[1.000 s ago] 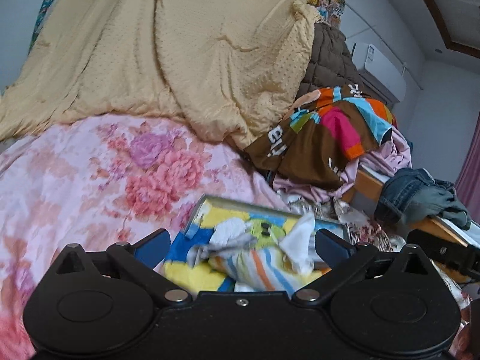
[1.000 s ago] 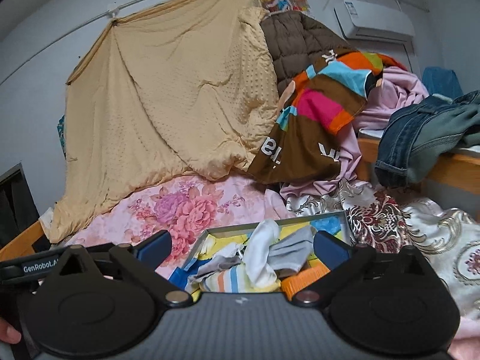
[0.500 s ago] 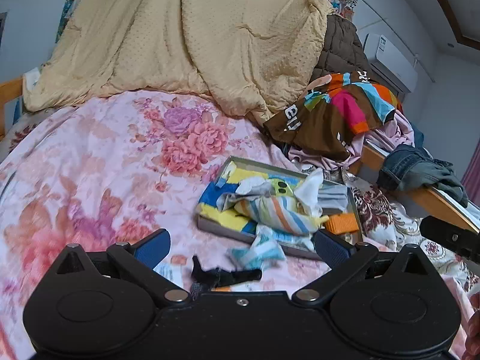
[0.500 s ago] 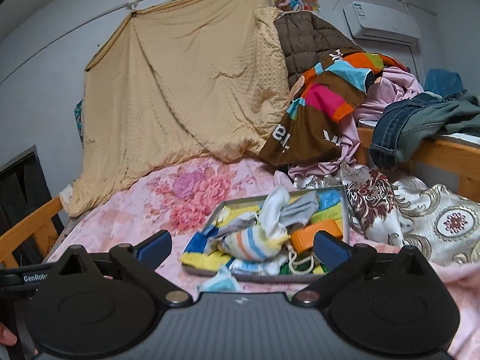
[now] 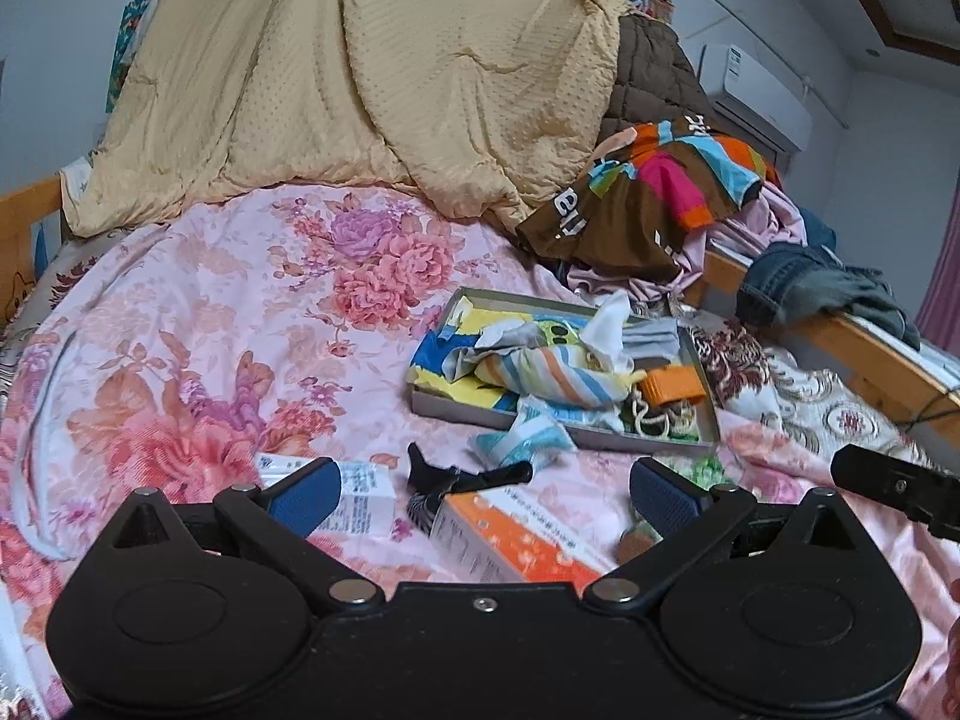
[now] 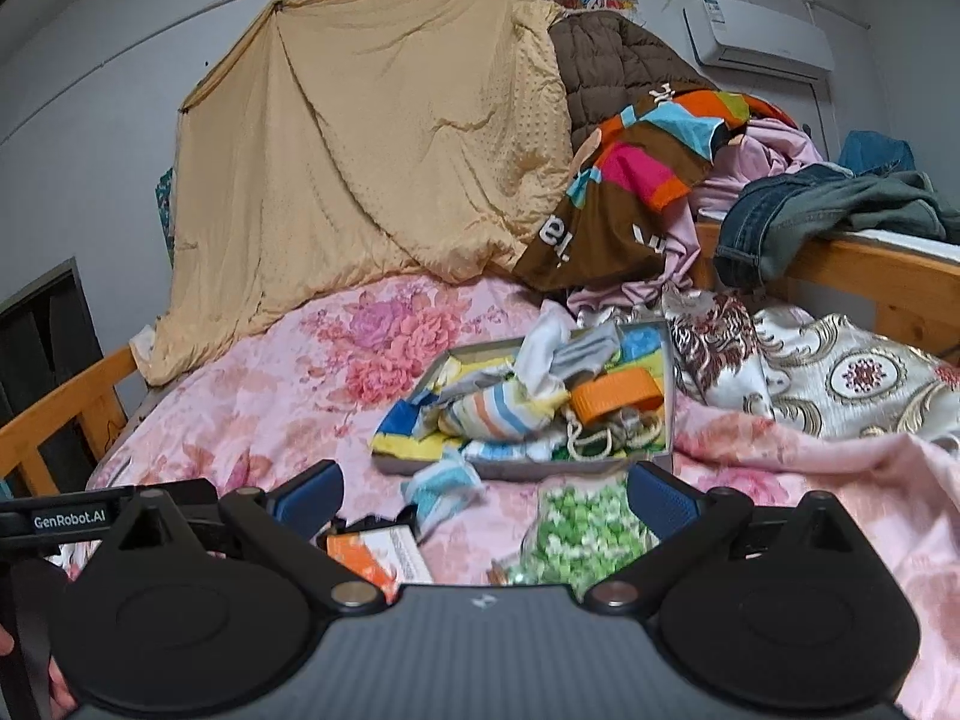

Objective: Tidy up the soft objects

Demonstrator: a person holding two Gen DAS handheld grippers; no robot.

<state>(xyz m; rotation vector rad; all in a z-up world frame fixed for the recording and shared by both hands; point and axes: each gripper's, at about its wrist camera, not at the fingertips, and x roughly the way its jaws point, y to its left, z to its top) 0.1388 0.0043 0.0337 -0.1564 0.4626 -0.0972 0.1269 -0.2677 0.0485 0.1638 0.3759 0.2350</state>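
Observation:
A shallow grey tray (image 5: 456,405) (image 6: 414,468) lies on the pink floral bedspread, piled with soft things: a striped cloth bundle (image 5: 540,372) (image 6: 498,414), white and grey cloths, an orange strap (image 5: 672,387) (image 6: 612,399). A small blue-and-white cloth (image 5: 528,438) (image 6: 444,489) lies just in front of the tray. My left gripper (image 5: 483,495) is open and empty, held back from the tray. My right gripper (image 6: 483,495) is open and empty, also short of the tray.
An orange-and-white box (image 5: 510,540) (image 6: 372,552), a white box (image 5: 360,495), a black clip (image 5: 462,474) and a green-speckled bag (image 6: 576,534) lie near the grippers. A beige blanket (image 5: 390,72), a clothes pile (image 5: 654,192) and a wooden rail with jeans (image 6: 810,222) stand behind.
Both grippers have drawn back and up from the tray; it now sits farther away, and the boxes, clip and green bag in front of it have come into view.

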